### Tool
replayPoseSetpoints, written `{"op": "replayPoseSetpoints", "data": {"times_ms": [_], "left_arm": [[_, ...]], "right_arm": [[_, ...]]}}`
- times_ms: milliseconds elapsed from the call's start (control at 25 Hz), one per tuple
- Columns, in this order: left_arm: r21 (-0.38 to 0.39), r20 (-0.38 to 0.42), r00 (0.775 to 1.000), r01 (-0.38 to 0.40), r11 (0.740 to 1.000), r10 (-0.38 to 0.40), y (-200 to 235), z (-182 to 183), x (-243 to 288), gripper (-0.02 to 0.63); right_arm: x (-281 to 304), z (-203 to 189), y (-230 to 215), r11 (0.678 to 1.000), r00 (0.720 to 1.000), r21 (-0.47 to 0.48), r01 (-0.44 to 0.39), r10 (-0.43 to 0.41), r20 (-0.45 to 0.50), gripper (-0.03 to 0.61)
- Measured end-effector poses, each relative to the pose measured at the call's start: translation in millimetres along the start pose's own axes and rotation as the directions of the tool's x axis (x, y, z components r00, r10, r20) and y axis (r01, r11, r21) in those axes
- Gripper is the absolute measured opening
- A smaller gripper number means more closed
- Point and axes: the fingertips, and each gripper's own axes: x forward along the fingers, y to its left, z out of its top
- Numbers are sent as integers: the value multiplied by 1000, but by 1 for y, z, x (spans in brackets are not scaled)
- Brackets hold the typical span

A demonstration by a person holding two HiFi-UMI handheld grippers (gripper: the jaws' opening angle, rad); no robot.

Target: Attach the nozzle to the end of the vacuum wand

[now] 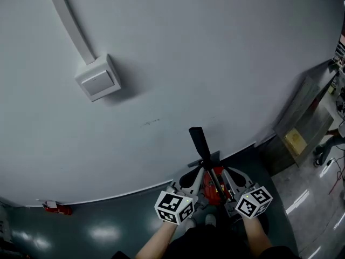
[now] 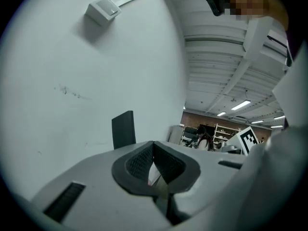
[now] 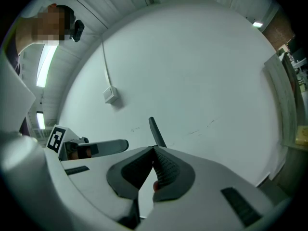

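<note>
Just past clenched left claw (image 2: 154,143) and clenched right claw (image 3: 154,148), black nozzle (image 1: 198,142), wall box (image 1: 98,80) beyond.

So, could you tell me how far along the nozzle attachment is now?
Apparently done: the black nozzle stands in line atop the wand, above the red vacuum body; whether it is fully seated cannot be told. In hand: nothing visible, since the left gripper and right gripper both have their jaws together beside it. Left: probably just confirming the joint.
</note>
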Motion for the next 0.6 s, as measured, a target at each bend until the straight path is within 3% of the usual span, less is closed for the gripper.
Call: {"op": "replayPoseSetpoints", "data": {"times_ms": [600], "left_arm": [[25, 37, 999, -40, 999, 39, 12, 19, -5, 5]], "right_arm": [[17, 5, 6, 999, 999, 18, -30, 29, 28, 17]]}}
